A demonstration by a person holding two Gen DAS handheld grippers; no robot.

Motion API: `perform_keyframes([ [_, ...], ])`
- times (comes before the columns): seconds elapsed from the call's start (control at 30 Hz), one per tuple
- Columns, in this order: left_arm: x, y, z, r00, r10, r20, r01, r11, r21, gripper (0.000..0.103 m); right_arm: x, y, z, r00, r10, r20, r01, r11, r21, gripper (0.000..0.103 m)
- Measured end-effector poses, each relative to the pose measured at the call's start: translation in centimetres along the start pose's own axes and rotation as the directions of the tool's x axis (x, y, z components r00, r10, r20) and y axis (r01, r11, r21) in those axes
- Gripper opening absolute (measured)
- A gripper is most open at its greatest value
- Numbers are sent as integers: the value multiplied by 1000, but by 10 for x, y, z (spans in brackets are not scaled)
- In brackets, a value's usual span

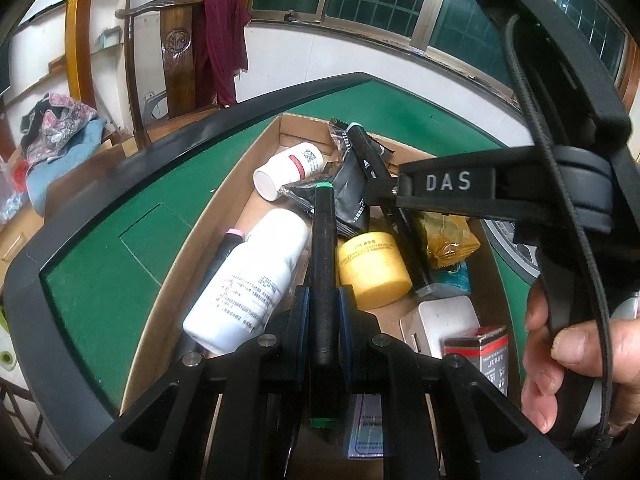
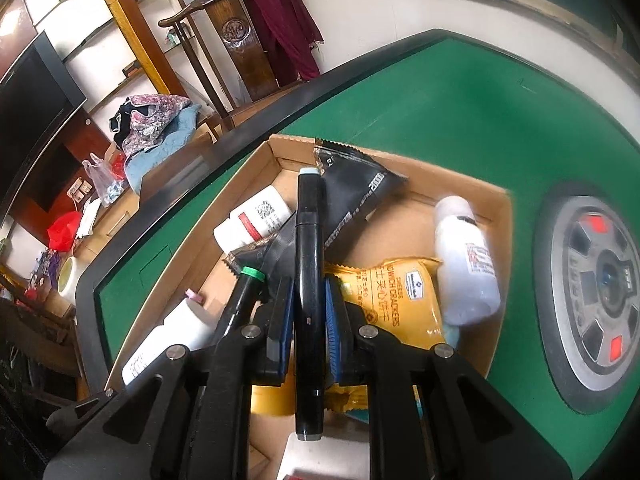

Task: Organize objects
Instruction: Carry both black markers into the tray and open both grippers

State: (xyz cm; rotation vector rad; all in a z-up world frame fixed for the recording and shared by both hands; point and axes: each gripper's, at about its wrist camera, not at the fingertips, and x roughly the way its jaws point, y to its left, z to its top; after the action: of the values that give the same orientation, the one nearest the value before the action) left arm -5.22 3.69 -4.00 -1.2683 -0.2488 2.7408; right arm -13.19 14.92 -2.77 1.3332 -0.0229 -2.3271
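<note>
My left gripper (image 1: 323, 312) is shut on a black marker with green ends (image 1: 323, 264), held over the open cardboard box (image 1: 224, 216). The right gripper (image 2: 308, 312) is shut on a black marker with pale grey caps (image 2: 307, 248), also above the box (image 2: 472, 194). In the left wrist view the right gripper (image 1: 394, 191) reaches in from the right with its marker (image 1: 366, 152). The green-ended marker (image 2: 242, 300) shows at the left of the right wrist view. Inside the box lie white bottles (image 1: 248, 280), a yellow jar (image 1: 372, 268), a yellow cracker packet (image 2: 394, 296) and a black packet (image 2: 356, 196).
The box sits on a green felt table (image 2: 460, 112) with a black rim (image 1: 24, 300). A round metal dial (image 2: 596, 280) is set into the felt right of the box. A wooden chair with a maroon cloth (image 1: 222, 44) stands behind. A person's hand (image 1: 568, 344) grips the right tool.
</note>
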Motion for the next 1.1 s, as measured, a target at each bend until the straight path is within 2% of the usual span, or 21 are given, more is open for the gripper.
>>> perform_keyframes([
  [0.83, 6, -2, 9, 1000, 13, -8, -13, 1000, -1, 14, 14, -4, 11, 999, -4, -34, 4, 1000, -1, 13],
  [0.9, 6, -3, 8, 1000, 15, -9, -15, 1000, -1, 16, 11, -5, 10, 999, 3, -33, -3, 1000, 5, 15],
  [1.0, 3, -5, 7, 1000, 4, -2, -4, 1000, 0, 27, 4, -5, 7, 1000, 21, -19, -21, 1000, 1, 23],
  [1.07, 1, -7, 6, 1000, 25, 5, -25, 1000, -1, 44, -2, -5, 4, 999, 39, -10, -39, 999, -5, 29],
  [1.1, -2, -7, 5, 1000, 26, 16, -26, 1000, 0, 47, -5, -4, 3, 999, 45, -6, -45, 999, -6, 33],
])
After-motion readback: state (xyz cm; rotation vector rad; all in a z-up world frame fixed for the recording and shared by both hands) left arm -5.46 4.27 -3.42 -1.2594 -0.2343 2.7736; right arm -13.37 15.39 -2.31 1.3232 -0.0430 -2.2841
